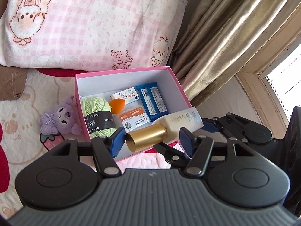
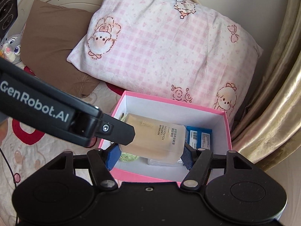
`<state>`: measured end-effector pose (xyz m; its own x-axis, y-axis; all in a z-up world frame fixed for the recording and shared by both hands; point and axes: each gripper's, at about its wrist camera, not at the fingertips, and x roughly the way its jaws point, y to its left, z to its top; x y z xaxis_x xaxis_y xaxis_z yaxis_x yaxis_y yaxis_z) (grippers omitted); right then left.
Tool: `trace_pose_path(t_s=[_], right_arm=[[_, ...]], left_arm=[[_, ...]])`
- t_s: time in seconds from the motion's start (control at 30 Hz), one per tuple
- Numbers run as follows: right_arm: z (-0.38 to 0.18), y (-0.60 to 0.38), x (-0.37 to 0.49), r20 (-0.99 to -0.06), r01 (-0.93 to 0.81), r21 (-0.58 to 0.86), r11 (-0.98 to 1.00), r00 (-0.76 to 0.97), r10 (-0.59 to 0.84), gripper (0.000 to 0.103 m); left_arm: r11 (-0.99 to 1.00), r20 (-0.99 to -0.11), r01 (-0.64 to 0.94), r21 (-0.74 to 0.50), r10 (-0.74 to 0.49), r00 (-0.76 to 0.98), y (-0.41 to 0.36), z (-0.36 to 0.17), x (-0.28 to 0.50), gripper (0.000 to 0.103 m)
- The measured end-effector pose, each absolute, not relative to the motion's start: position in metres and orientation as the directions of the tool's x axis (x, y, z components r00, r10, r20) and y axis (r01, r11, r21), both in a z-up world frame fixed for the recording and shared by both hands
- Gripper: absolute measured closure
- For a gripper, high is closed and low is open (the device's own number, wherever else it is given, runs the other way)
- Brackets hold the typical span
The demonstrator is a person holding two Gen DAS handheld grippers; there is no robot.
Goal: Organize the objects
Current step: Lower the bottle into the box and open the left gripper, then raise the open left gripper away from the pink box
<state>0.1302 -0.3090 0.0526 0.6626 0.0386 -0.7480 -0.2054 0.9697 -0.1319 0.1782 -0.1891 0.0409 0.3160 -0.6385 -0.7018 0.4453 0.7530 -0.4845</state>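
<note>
On the bed (image 1: 24, 101), at its head end just below a pink checked pillow (image 1: 90, 22) and near the gold curtain (image 1: 225, 43): an open pink box (image 1: 170, 71) with white inner walls. Above the box's near edge, a foundation bottle (image 2: 156, 137), lying on its side; body of frosted clear plastic, filled with pale beige liquid, printed "NO WEAR LASTING FOUNDATION" in dark letters; cap a shiny gold cylinder (image 1: 146, 136), pointing toward the left hand-held gripper (image 1: 150, 138). Clamped across the bottle's body by the blue pads of the right hand-held gripper (image 2: 150, 153), one pad on each side. Left hand-held gripper spread wide, blue pads either side of the gold cap, not touching it.

Inside the box: a ball of light green yarn (image 1: 96, 113) with a black paper band against the left wall, an orange makeup sponge (image 1: 117, 104), a small white packet (image 1: 127, 95), an orange-and-white packet (image 1: 133, 119), a blue packet (image 1: 153, 100) toward the right wall. Outside the box, against its left wall: a small purple plush toy (image 1: 58, 119) on the quilt. Beyond the pillow's left side, a brown cushion (image 2: 49, 43).
</note>
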Motion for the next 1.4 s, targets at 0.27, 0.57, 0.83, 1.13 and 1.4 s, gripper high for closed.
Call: trace_pose_path(t_s=[0.27,0.57,0.83,1.13,1.4], right_arm=[[0.005,-0.353,0.18,-0.85,-0.192,-0.031,0.981,0.521,0.075,0.033],[-0.035,-0.377,0.206,-0.902,-0.231,-0.004,0.973,0.422,0.097,0.033],[-0.065,-0.393,0.232,-0.954,-0.252,0.078,0.965,0.262,0.145,0.033],[-0.089,-0.405,0.255,-0.968,-0.23,0.192,0.954,0.119,0.223,0.033],[-0.103,-0.398,0.254,-0.971,-0.236,0.186,0.954,0.104,0.215,0.037]], left_arm=[[0.789,-0.765,0.347,-0.507,-0.597,0.242,-0.235,-0.011,0.218,0.042],[0.757,-0.755,0.219,-0.616,-0.646,0.113,-0.247,-0.072,0.239,0.043],[0.775,-0.774,0.126,-0.619,-0.629,0.069,-0.257,-0.101,0.248,0.044],[0.819,-0.816,0.093,-0.566,-0.573,0.078,-0.259,-0.112,0.249,0.045],[0.821,-0.819,0.071,-0.566,-0.57,0.07,-0.259,-0.116,0.248,0.045]])
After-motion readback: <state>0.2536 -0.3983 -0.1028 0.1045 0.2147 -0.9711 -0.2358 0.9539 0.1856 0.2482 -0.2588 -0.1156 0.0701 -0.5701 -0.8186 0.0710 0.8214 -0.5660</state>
